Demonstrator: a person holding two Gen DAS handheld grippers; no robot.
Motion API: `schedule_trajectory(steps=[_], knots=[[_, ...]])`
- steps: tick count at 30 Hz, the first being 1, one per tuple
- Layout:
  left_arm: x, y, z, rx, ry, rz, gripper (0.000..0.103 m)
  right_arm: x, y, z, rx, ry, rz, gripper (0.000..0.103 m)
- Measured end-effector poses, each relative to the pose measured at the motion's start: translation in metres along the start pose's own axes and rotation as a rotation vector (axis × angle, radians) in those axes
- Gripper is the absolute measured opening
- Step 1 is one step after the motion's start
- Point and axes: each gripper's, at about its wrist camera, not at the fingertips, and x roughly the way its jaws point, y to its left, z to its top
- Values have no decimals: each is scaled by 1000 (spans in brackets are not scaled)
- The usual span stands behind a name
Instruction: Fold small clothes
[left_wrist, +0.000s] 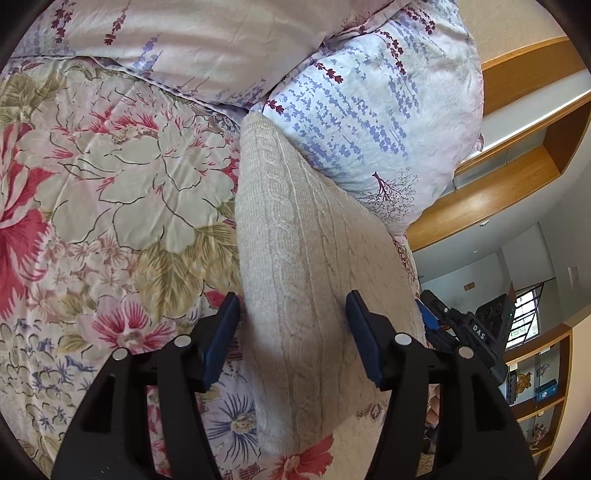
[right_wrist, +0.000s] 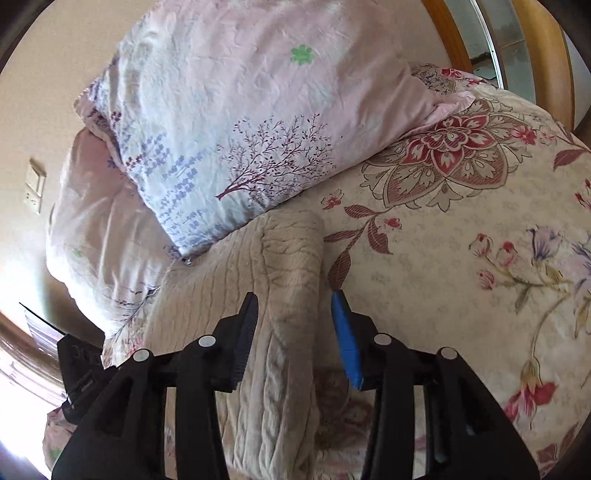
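Observation:
A cream cable-knit sweater (left_wrist: 306, 266) lies on a floral bedspread (left_wrist: 110, 177). In the left wrist view my left gripper (left_wrist: 291, 306) is open, its blue-padded fingers on either side of a long folded part of the knit. In the right wrist view the sweater (right_wrist: 229, 266) spreads to the left and a sleeve-like strip (right_wrist: 295, 266) runs forward. My right gripper (right_wrist: 295, 299) is open with that strip between its fingers. The right gripper's body (left_wrist: 469, 332) shows at the sweater's right edge in the left wrist view.
Two lilac-print pillows (left_wrist: 369, 103) (right_wrist: 240, 122) lie against the sweater's far end. A wooden headboard and shelves (left_wrist: 498, 192) stand to the right. The bedspread (right_wrist: 461, 240) extends right of the sweater. The left gripper's body (right_wrist: 81, 365) shows at lower left.

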Motion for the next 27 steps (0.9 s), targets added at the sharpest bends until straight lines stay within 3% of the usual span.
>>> schedule_trajectory(steps=[6,8,9,10,15,20,27], knots=[[-12,1,-13,11,-2,3,59,-16,-5,-31,21,51,76,43],[-11,1,-18,7,8,5,59,-16,-2,-37,1,61,89,29],[-9,0,-21,10,18,6,58,-17,0,-40,-29,60,61,16],[-8,-1,-24,15,29,2,52,-18,4,-40,-58,47,31,14],[-7,-6,-34,46,36,14,40,-35,21,-39,-127,-48,1,12],[-6,-7,-38,72,40,34,33,-15,8,-49,-136,22,-121,12],[0,-4,-40,96,39,56,34,-3,-10,-52,-73,63,-108,12]])
